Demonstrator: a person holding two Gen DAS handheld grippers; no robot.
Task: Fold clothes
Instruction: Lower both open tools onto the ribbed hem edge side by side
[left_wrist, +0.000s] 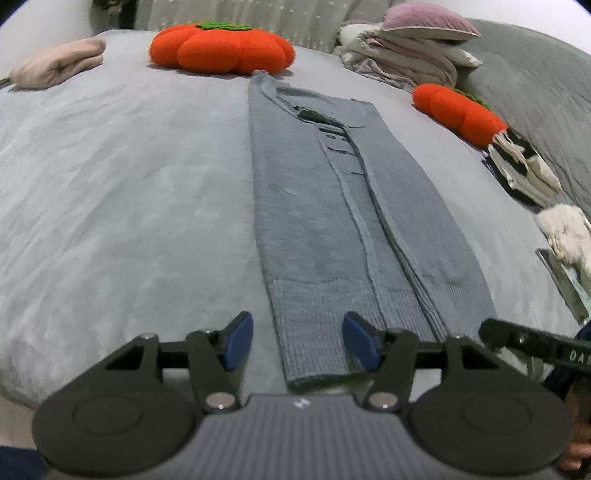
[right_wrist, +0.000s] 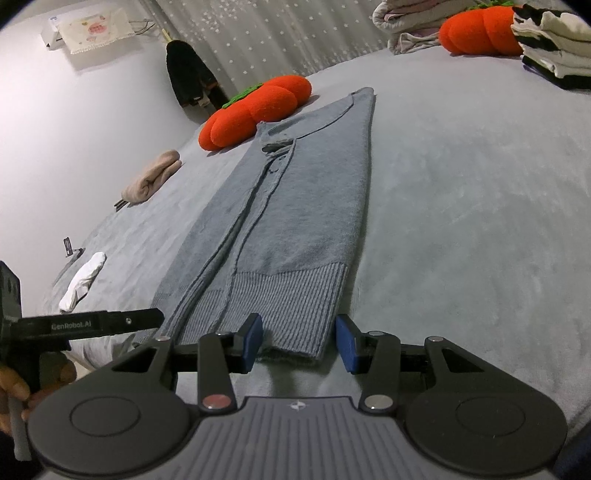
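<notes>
A grey-blue knit cardigan (left_wrist: 314, 206) lies flat on the bed, folded into a long narrow strip with its ribbed hem nearest me. My left gripper (left_wrist: 300, 341) stands open over the hem's left corner; one blue pad is over the bed cover and the other over the rib. In the right wrist view the cardigan (right_wrist: 295, 206) runs away from my right gripper (right_wrist: 300, 341). That gripper is open around the hem's right corner, and its pads do not press the cloth. Each view shows a black finger (left_wrist: 517, 338) of the other gripper at its edge.
The grey bed cover (left_wrist: 110, 184) spreads wide on both sides. Two orange pumpkin cushions (left_wrist: 221, 48) (left_wrist: 458, 110), a folded beige garment (left_wrist: 59, 62), stacks of folded clothes (left_wrist: 406, 55) (right_wrist: 554, 48) and a white sock (right_wrist: 83, 280) lie around the edges. A hand (right_wrist: 14, 391) holds the left gripper's handle.
</notes>
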